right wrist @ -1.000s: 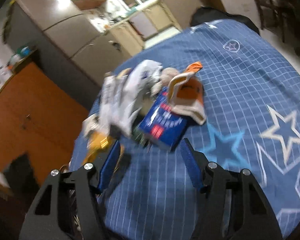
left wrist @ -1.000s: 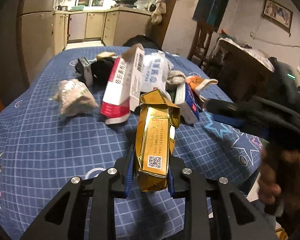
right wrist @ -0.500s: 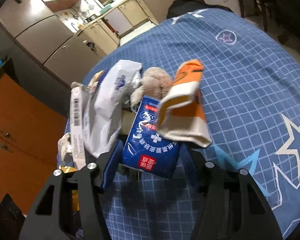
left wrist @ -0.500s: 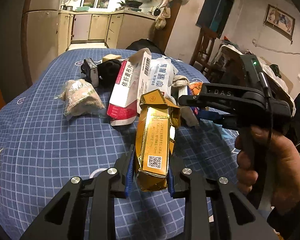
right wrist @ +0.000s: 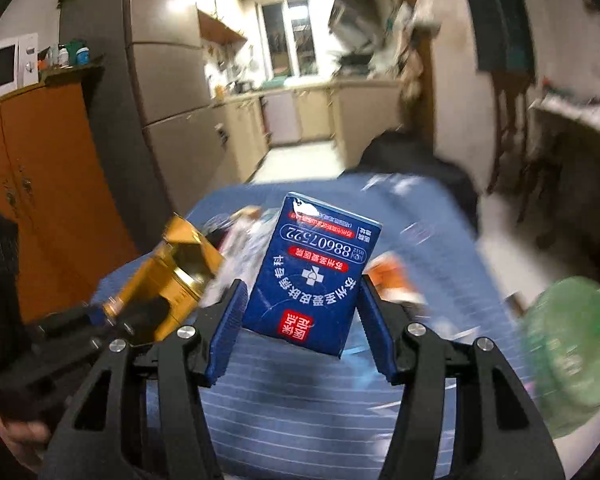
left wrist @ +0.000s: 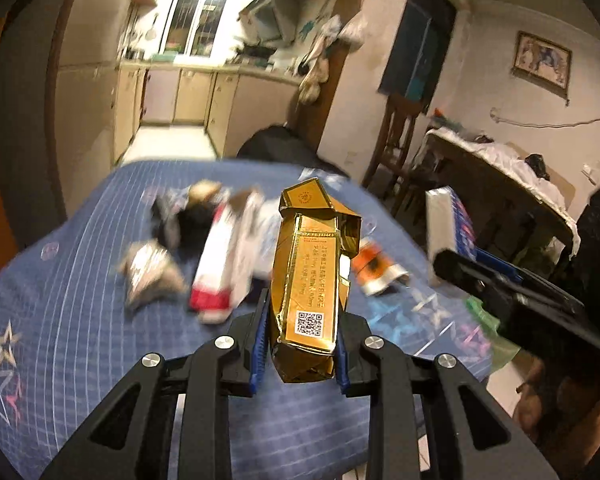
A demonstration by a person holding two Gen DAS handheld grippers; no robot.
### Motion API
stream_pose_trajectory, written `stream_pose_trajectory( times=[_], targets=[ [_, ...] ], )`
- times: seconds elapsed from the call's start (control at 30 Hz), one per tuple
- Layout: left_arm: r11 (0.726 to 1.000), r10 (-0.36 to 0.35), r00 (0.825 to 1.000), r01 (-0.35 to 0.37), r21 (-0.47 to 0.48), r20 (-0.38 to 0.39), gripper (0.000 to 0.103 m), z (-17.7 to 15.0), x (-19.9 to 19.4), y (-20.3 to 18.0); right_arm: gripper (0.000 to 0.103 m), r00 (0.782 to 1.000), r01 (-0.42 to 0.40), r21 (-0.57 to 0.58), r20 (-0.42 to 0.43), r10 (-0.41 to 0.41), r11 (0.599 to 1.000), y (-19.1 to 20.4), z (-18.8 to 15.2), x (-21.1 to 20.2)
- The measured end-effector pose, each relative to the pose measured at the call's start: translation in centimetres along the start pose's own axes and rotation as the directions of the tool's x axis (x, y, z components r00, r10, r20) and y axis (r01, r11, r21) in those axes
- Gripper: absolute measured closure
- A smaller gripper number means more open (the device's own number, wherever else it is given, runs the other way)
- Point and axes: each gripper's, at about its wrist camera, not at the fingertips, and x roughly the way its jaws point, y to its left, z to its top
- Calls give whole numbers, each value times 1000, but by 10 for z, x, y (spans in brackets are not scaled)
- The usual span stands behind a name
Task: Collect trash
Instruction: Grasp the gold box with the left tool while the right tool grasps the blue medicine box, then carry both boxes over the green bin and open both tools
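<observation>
My left gripper (left wrist: 300, 344) is shut on a crumpled gold carton (left wrist: 310, 280) and holds it upright above the blue star-patterned table (left wrist: 80, 340). My right gripper (right wrist: 300, 324) is shut on a blue box with white and red print (right wrist: 316, 276), lifted off the table. The blue box also shows in the left wrist view (left wrist: 446, 220), and the gold carton in the right wrist view (right wrist: 172, 276). More trash lies on the table: a red-and-white carton (left wrist: 220, 268), a crumpled foil bag (left wrist: 148, 276), an orange cup (left wrist: 374, 268) and black scraps (left wrist: 188, 220).
A green bag (right wrist: 572, 356) hangs blurred off the table's right side. Orange cabinets (right wrist: 40, 208) stand at the left and a chair (left wrist: 396, 148) and a cluttered side table (left wrist: 500, 184) at the right. The kitchen lies beyond the table's far edge.
My right gripper closed on the blue box and lifted it off the pile. Both grippers rose and tilted up with their loads. The orange cup now lies uncovered on the table.
</observation>
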Motion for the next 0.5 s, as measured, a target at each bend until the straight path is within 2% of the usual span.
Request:
stream_pose_trajectory(
  times=[0.23, 0.5],
  targets=[
    [994, -61, 993, 51, 97, 100, 75, 45, -6, -82, 49, 982, 162, -1, 97, -161, 987, -65, 26, -46],
    [961, -183, 978, 156, 227, 101, 75, 74, 21, -195, 48, 949, 298, 38, 97, -300, 954, -149, 42, -78]
  ],
)
